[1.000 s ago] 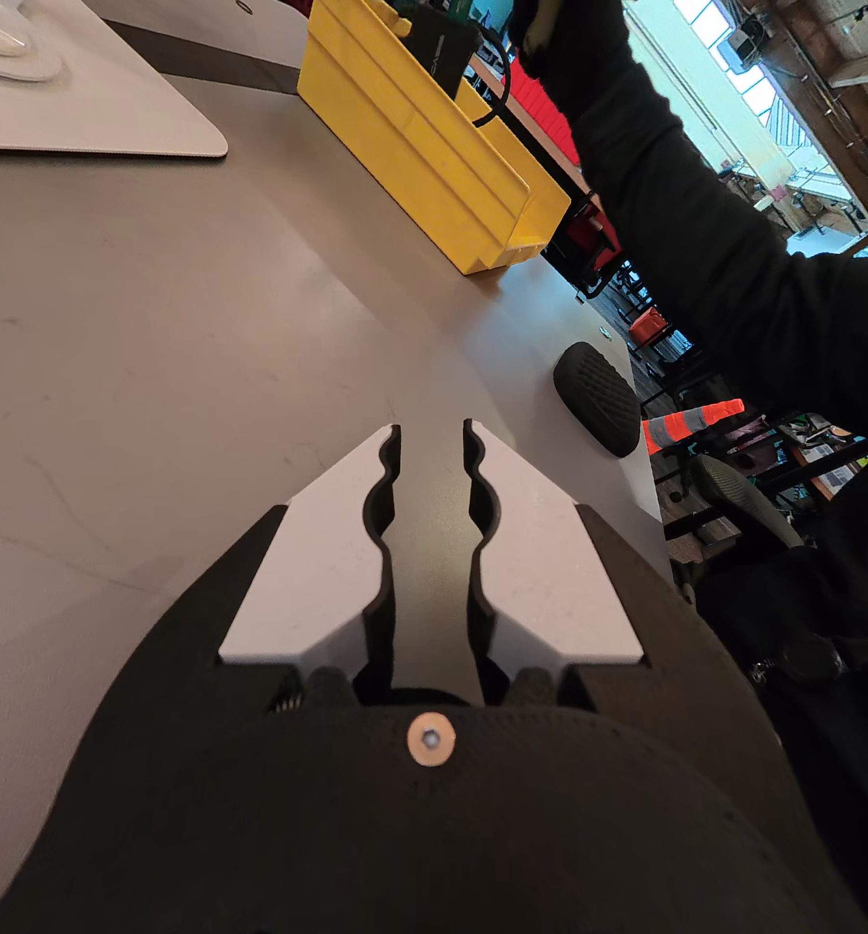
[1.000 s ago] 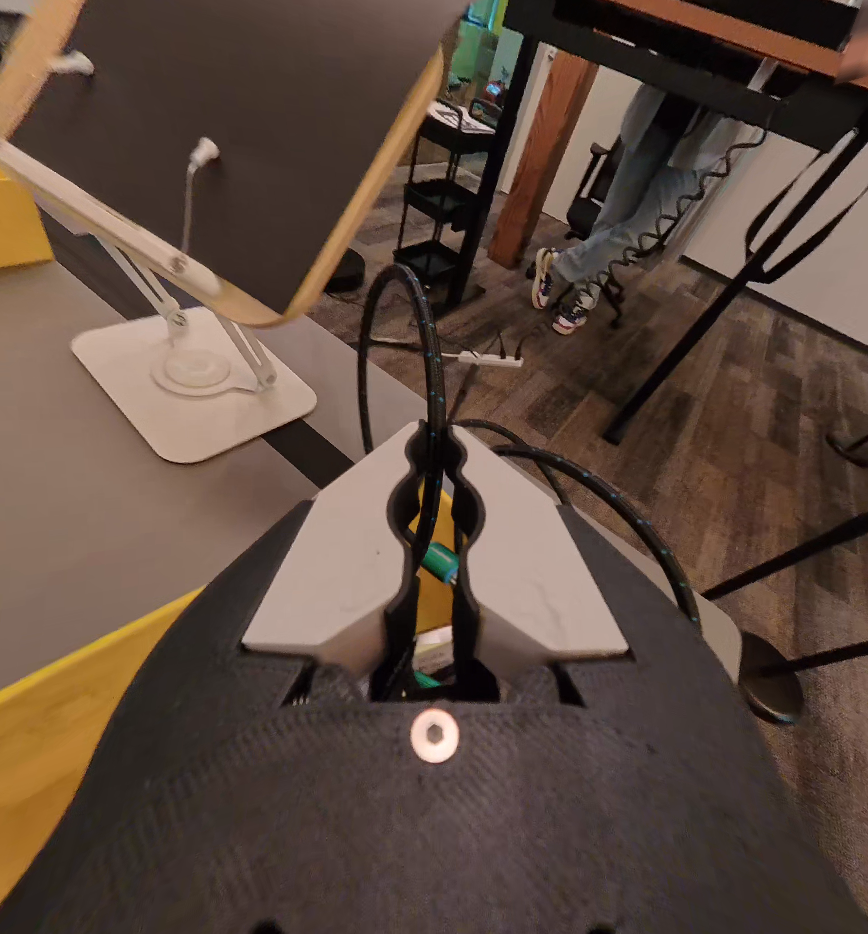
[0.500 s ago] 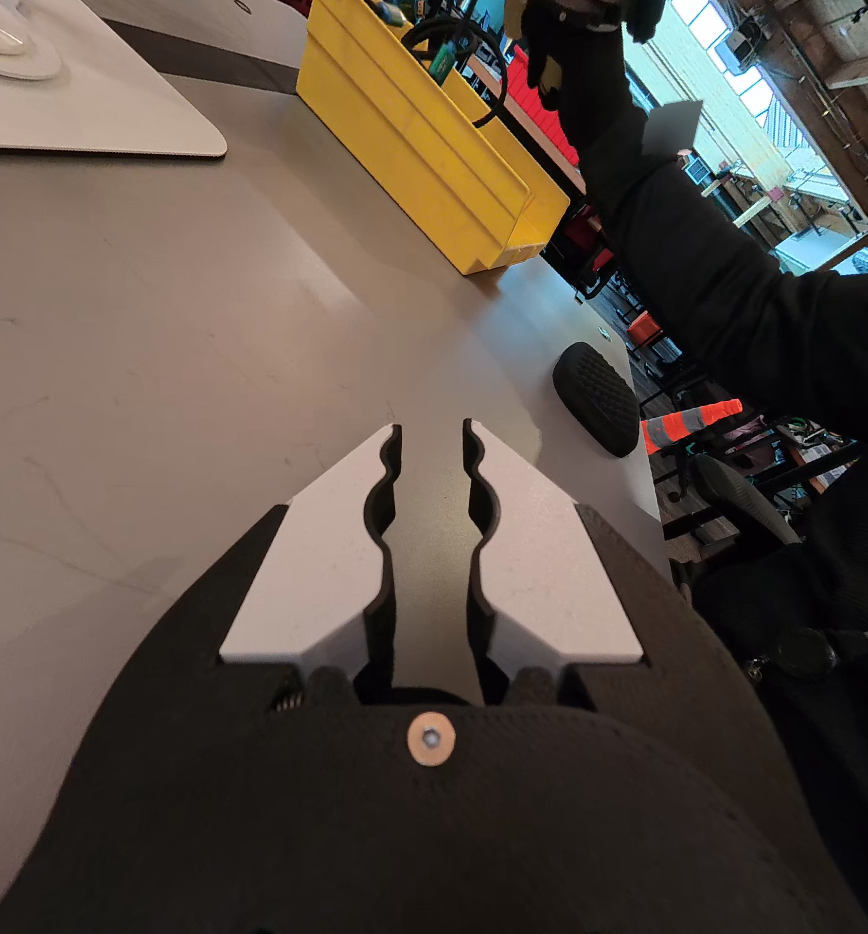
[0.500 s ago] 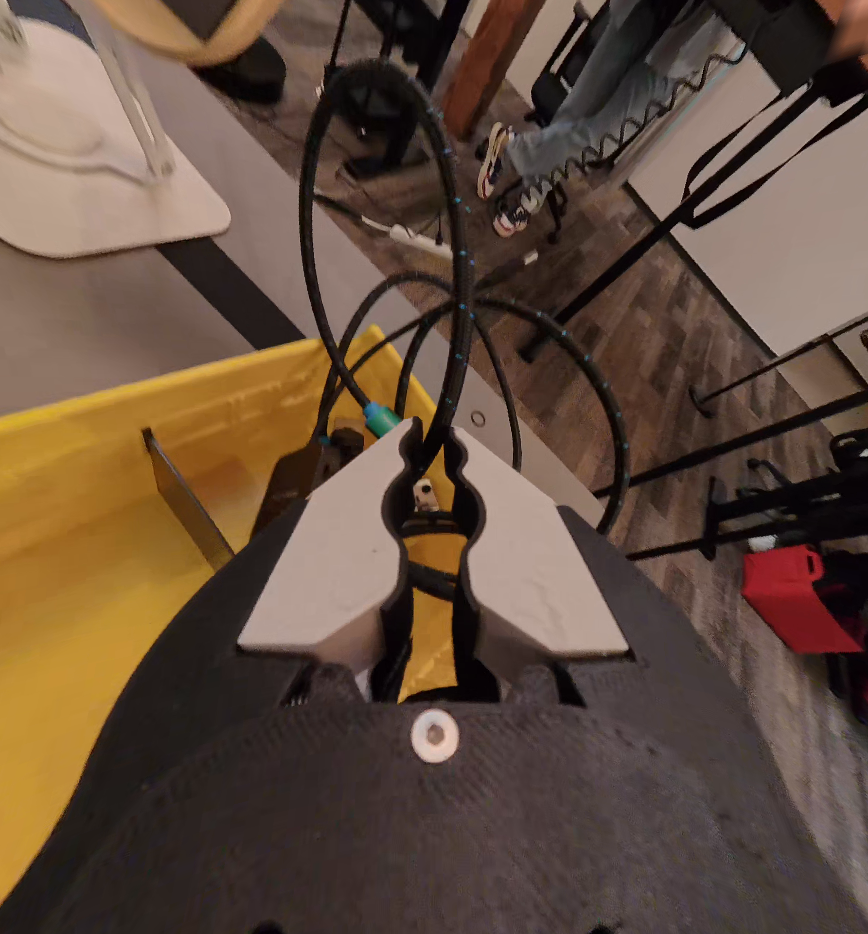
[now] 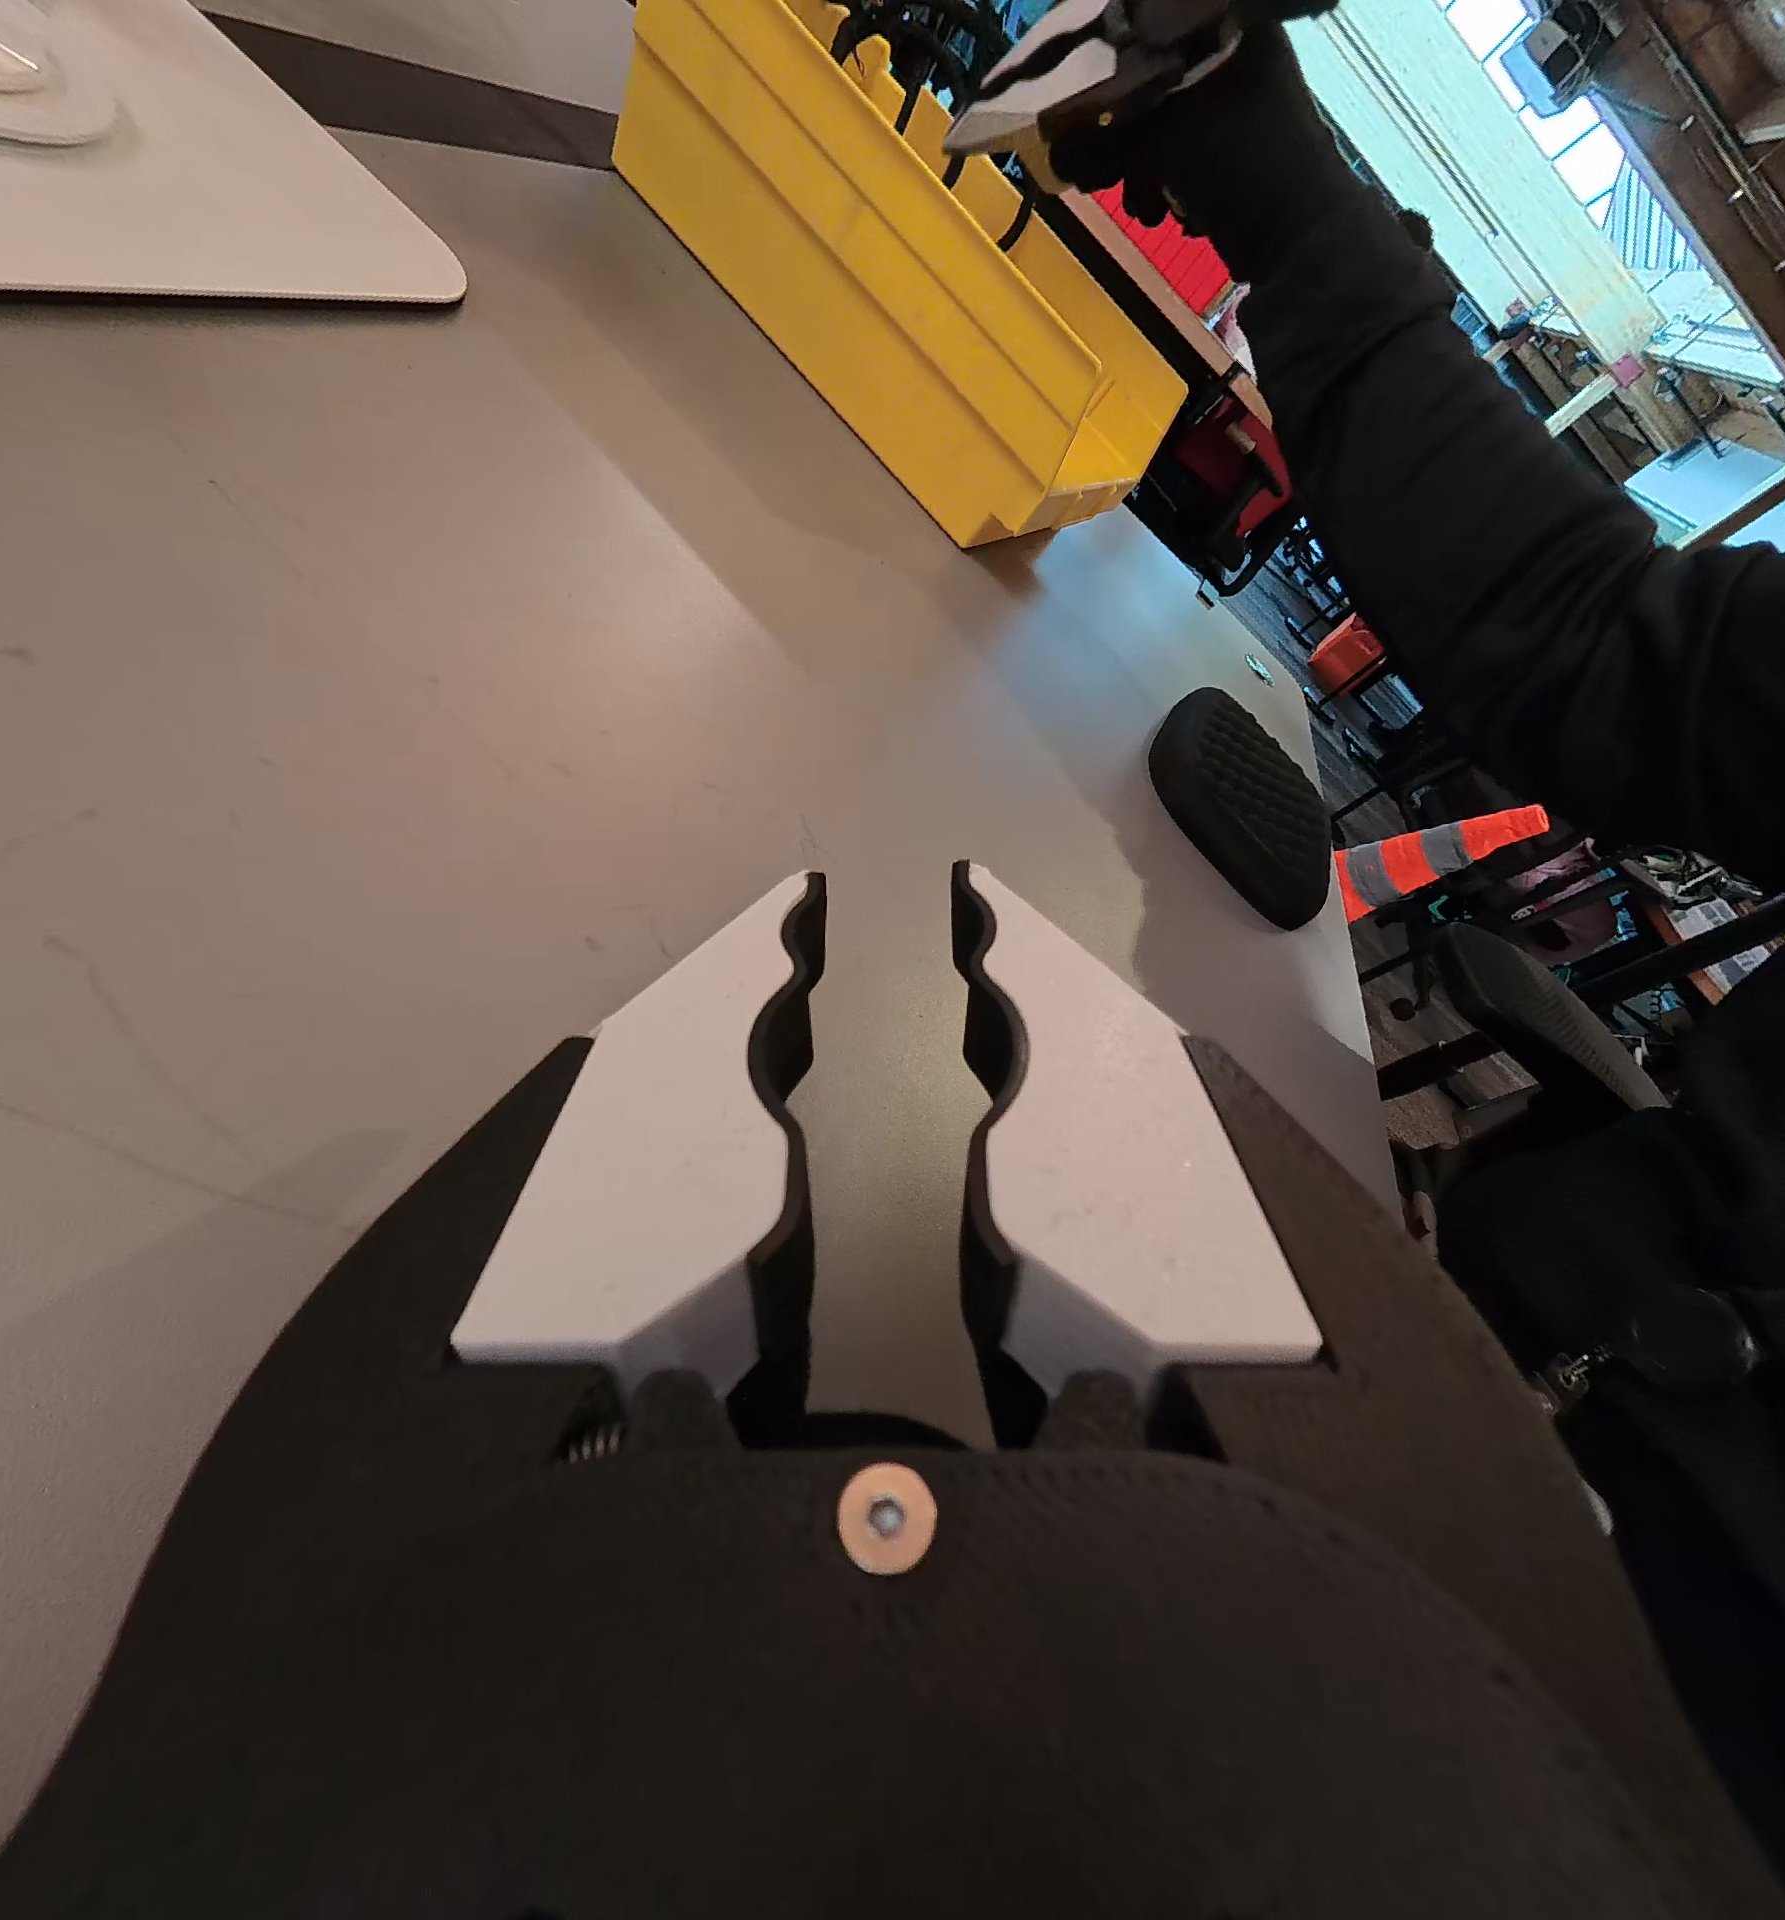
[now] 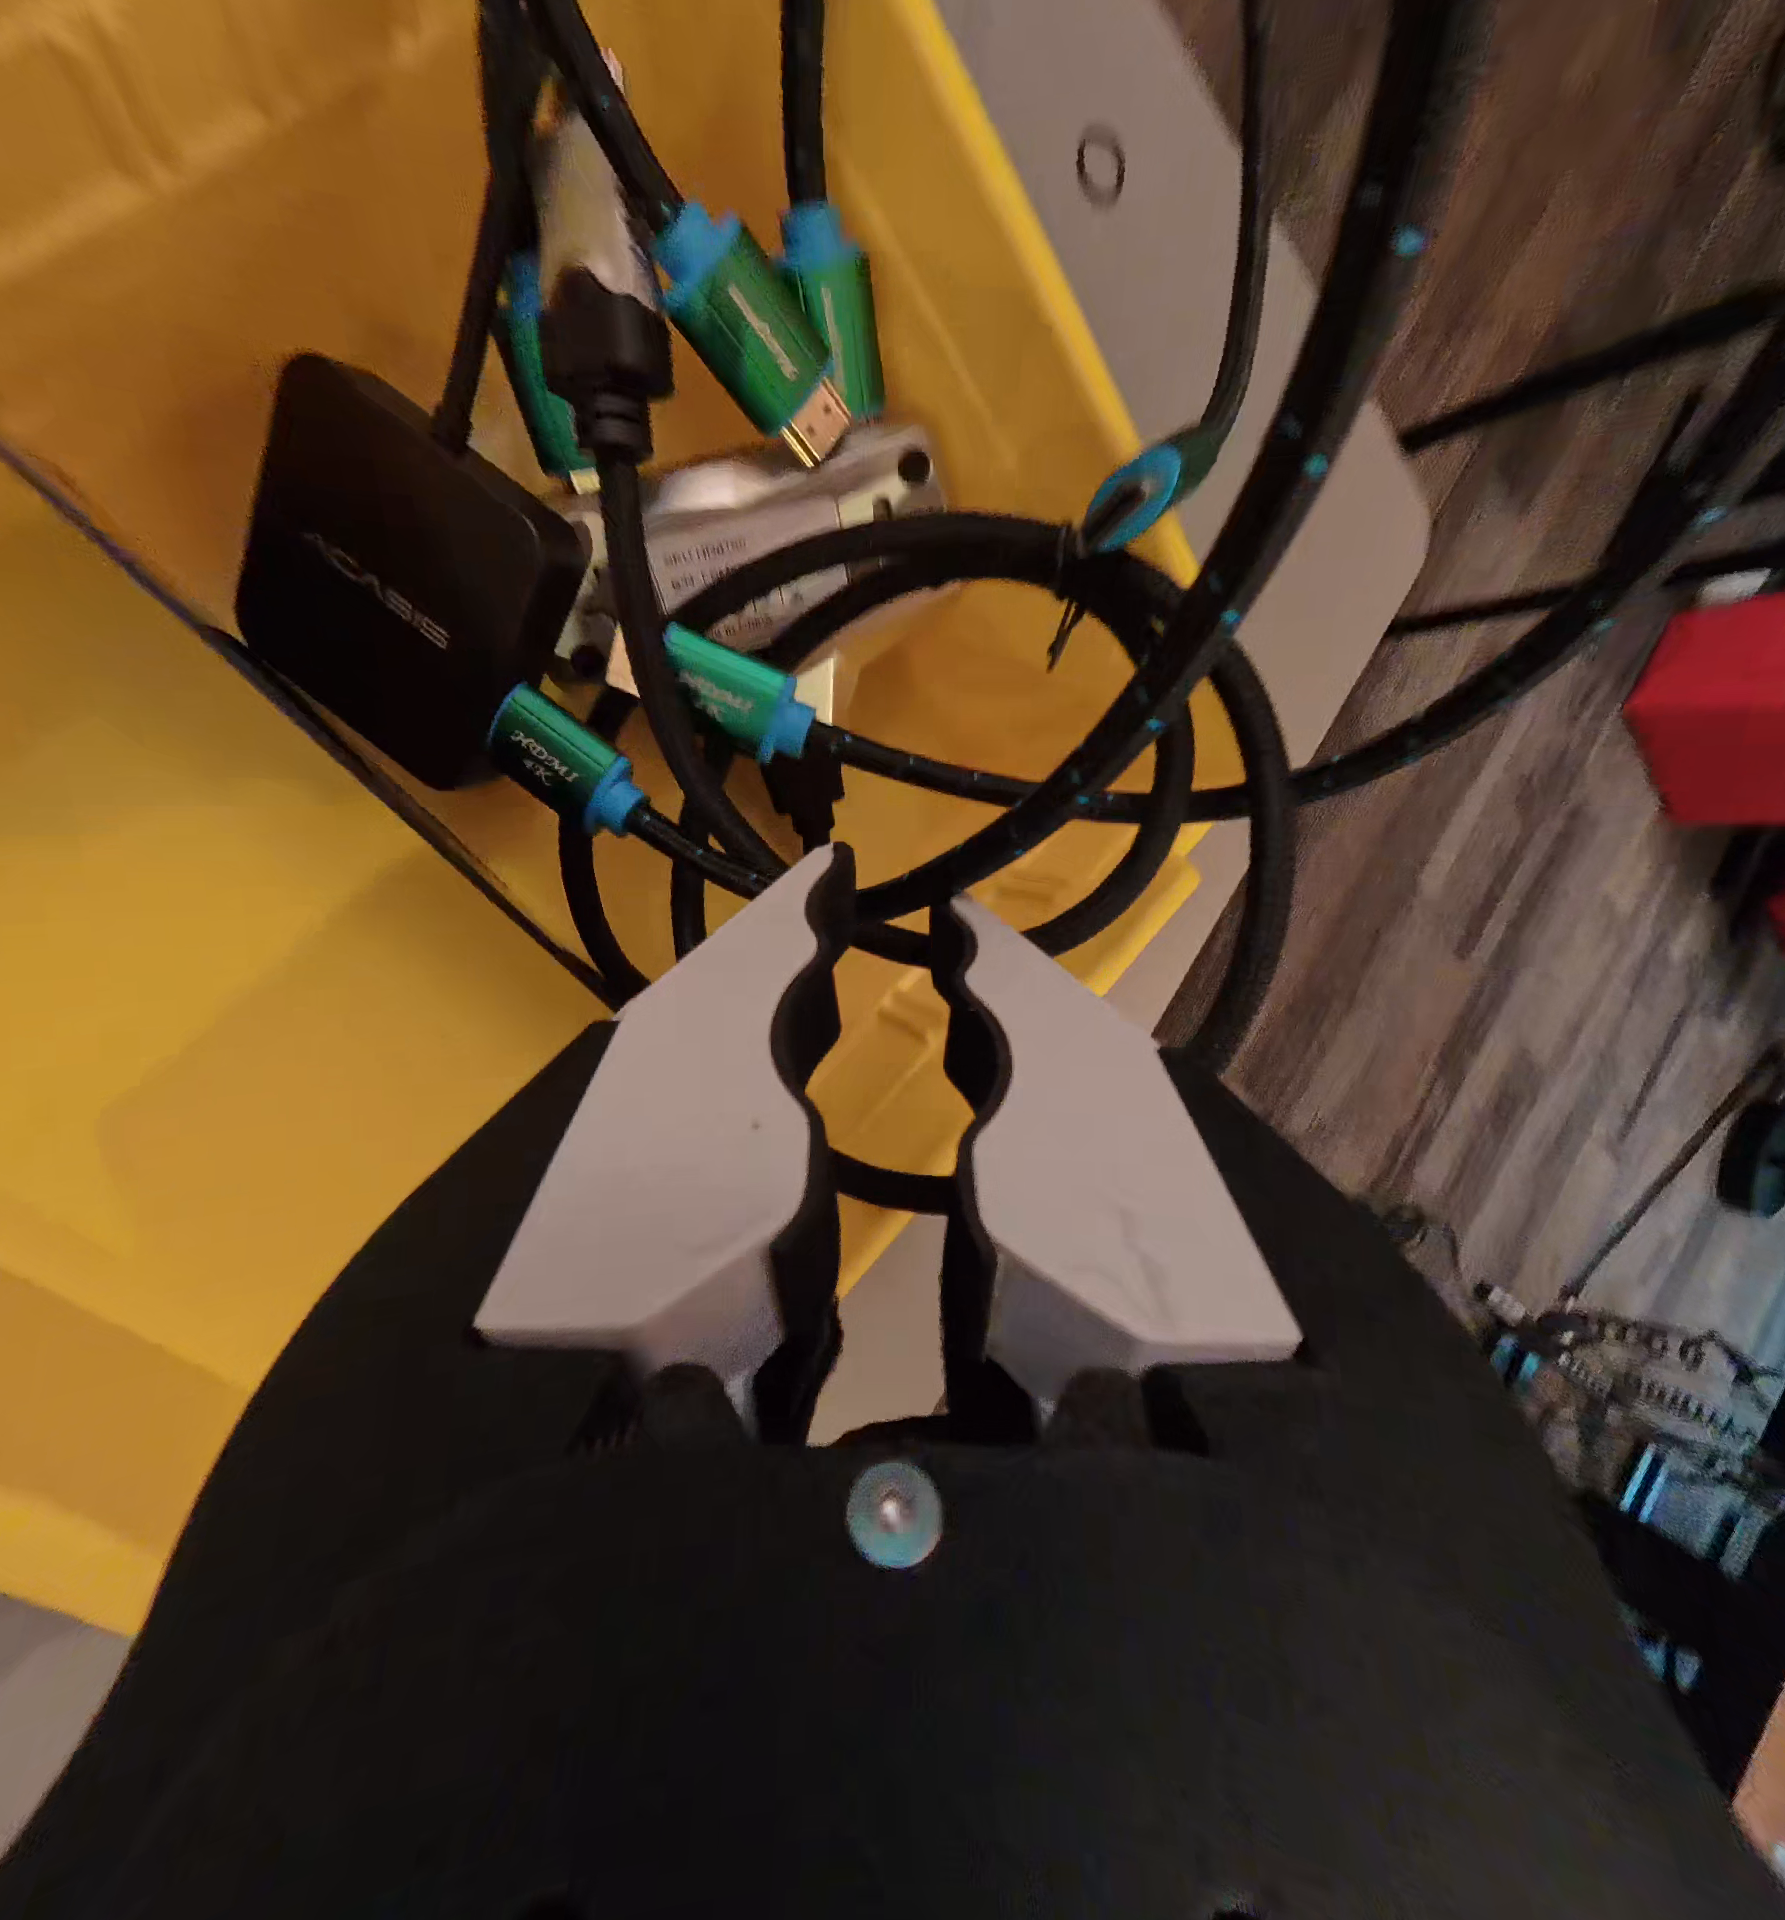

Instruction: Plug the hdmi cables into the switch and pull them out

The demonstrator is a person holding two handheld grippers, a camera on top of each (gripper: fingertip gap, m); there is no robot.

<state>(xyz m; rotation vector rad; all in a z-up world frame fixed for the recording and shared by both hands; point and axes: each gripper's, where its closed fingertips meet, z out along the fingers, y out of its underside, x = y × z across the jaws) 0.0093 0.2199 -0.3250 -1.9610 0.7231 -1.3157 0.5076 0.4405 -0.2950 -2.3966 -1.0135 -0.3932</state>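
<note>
Your left wrist view skims low across the table (image 5: 452, 623); your right looks closely down into the yellow bin (image 6: 192, 935), which both share.

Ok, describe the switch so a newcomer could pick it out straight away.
Look into the yellow bin in the right wrist view, at the tangle of braided cables near its far corner. The switch is the flat black box with rounded corners lying at the left of that tangle. Unlike the silvery device beside it, it is matte black with one green-shelled plug at its near edge.
</note>
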